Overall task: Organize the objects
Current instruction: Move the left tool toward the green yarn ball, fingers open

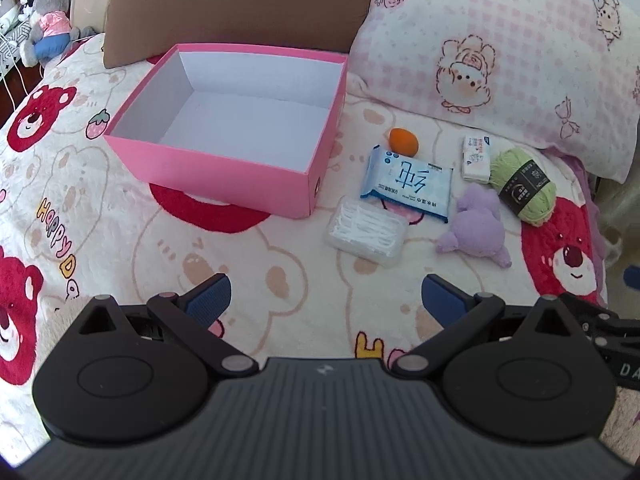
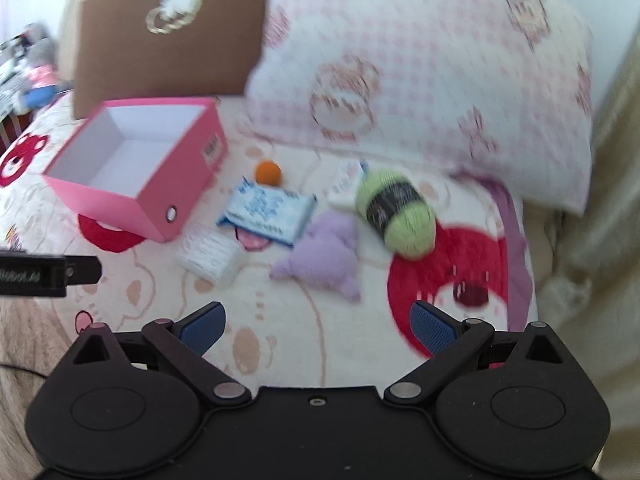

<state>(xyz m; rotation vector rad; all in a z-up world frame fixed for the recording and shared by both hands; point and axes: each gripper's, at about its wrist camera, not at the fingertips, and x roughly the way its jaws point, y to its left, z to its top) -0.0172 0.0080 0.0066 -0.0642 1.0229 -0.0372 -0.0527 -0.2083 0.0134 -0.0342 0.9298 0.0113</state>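
Observation:
An empty pink box [image 1: 208, 168] with a white inside sits on the bed; it also shows in the right wrist view [image 2: 120, 204]. Right of it lie an orange sponge [image 1: 403, 142], a blue wet-wipes pack [image 1: 406, 184], a clear cotton-swab case [image 1: 366, 230], a purple plush toy [image 1: 476, 228], a white tissue pack [image 1: 476, 158] and a green yarn ball [image 1: 522, 186]. The right wrist view shows the yarn [image 2: 396, 210], plush [image 2: 324, 254] and wipes [image 2: 266, 210] too, blurred. My left gripper [image 1: 326, 300] is open and empty, short of the items. My right gripper [image 2: 318, 330] is open and empty.
A brown cushion [image 1: 240, 4] stands behind the box and a pink checked pillow [image 1: 500, 52] behind the items. Stuffed toys [image 1: 48, 28] sit at the far left. The bed's right edge [image 1: 600, 208] drops off past the yarn. The left gripper's body [image 2: 36, 274] shows at the left.

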